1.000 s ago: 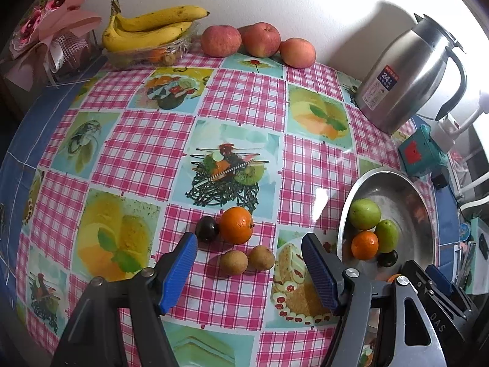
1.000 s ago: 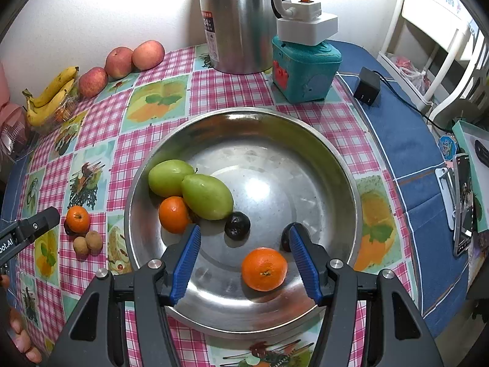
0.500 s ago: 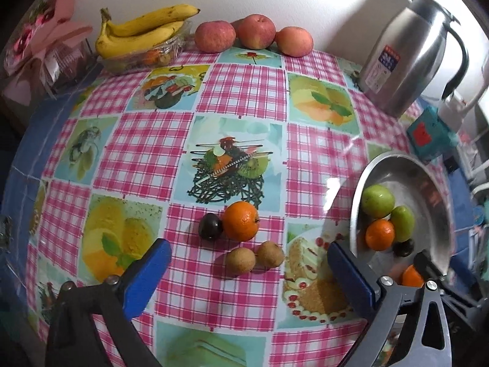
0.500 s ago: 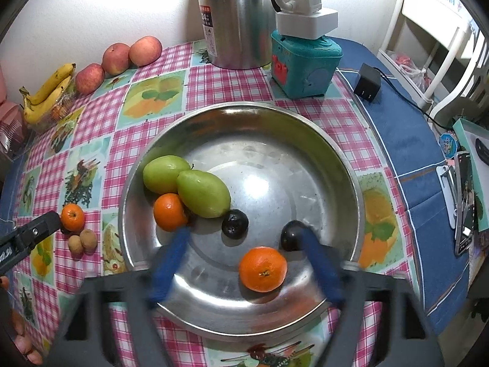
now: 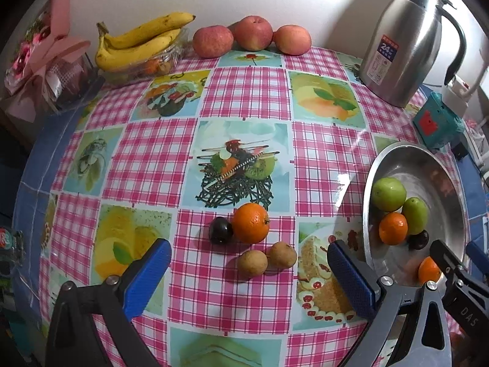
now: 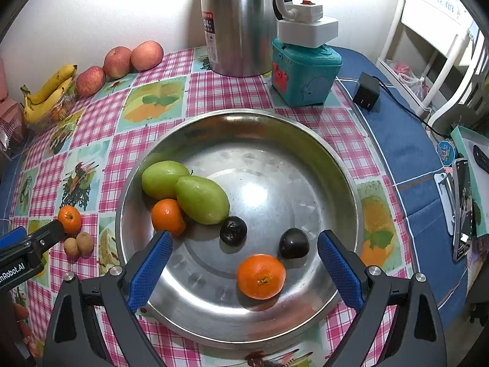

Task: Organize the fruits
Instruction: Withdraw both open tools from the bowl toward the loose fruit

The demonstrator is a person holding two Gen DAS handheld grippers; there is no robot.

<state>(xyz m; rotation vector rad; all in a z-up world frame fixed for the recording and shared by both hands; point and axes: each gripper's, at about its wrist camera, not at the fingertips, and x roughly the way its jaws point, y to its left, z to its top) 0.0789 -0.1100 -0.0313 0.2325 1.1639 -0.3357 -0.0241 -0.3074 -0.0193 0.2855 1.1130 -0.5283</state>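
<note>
**Bowl part filled, four fruits left out**

The steel bowl (image 6: 342, 165) holds two green fruits, two oranges and two dark plums. An orange (image 5: 250, 222), a plum (image 5: 220, 230) and two brown fruits (image 5: 266, 259) lie on the tabletop (image 5: 152, 159). Left gripper (image 5: 248, 278) and right gripper (image 6: 241, 270): jaws spread wide, empty, having just been opening. The clear tray (image 5: 146, 65) under the bananas (image 5: 137, 42) has blurred contents.

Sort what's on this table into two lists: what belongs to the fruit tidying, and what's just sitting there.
Job:
- steel bowl with fruit already in it
- orange, dark plum and two small brown fruits loose on the cloth
- left gripper and right gripper, both open and empty

Lying about:
- steel jug
- teal box
- black charger
- bananas and apples by the wall, possibly later work
</note>
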